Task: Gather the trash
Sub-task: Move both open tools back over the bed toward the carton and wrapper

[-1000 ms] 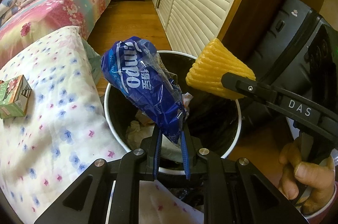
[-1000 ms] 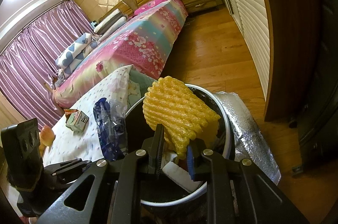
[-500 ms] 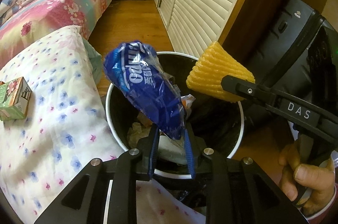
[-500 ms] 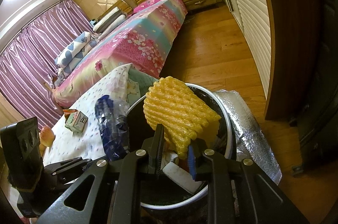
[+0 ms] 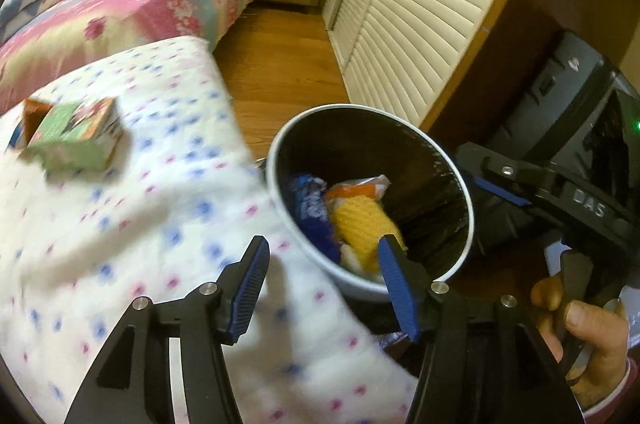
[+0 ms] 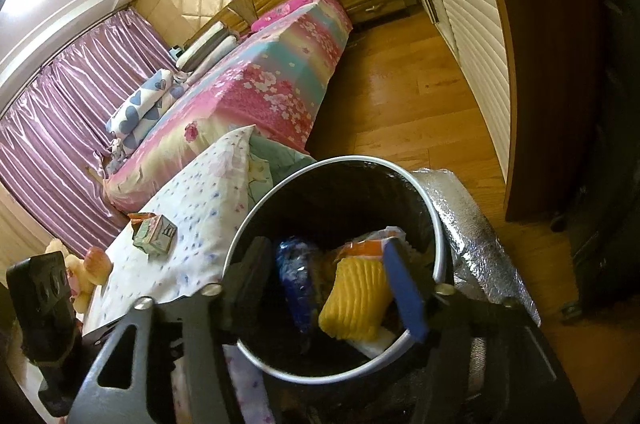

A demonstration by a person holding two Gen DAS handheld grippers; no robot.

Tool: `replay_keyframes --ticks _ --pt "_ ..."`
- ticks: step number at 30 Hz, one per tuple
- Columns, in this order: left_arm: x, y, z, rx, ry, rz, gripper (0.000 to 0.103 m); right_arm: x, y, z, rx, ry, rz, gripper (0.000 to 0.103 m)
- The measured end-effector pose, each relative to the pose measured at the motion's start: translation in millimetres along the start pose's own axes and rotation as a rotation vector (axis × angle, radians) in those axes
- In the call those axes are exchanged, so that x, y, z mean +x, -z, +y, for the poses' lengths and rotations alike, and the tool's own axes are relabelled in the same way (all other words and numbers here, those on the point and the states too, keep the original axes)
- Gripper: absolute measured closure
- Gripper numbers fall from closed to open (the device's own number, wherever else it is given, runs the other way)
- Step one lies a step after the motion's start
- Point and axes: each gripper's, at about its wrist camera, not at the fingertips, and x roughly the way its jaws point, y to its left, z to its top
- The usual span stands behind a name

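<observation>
A round bin with a white rim and black liner stands beside the bed; it also shows in the right wrist view. Inside lie a blue plastic wrapper and a yellow foam net. My left gripper is open and empty, over the bin's near rim and the flowered bedding. My right gripper is open and empty above the bin. A green carton lies on the bedding.
A black case stands right of the bin. A silver foil bag lies beside the bin. A pink flowered bed, a nightstand, slatted wardrobe doors and wood floor lie beyond.
Both grippers opened. The blue wrapper and the yellow foam net dropped into the bin. The left gripper swung left over the bedding.
</observation>
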Motion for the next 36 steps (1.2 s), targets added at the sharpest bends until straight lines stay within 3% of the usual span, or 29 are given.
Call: replay_keyframes --ticks 3,6,18,22,36 --pt "-9 10 10 -0.038 -0.015 -0.013 0.042 -4 5 7 -0.018 0.005 -0.014 0.018" --pt "-19 19 18 -0.077 -0.036 -0.027 0.035 -7 11 13 -0.022 0.000 -0.017 0.017" --pt "-54 45 62 -0.203 -0.096 -0.064 0.033 -3 27 49 -0.094 -0.036 0.005 0.017" --pt "-67 50 77 -0.224 -0.127 -0.083 0.032 0 31 66 -0.145 -0.047 0.018 0.011" --pt "-95 65 130 -0.310 -0.213 -0.114 0.031 26 40 117 -0.296 -0.108 0.079 0.010"
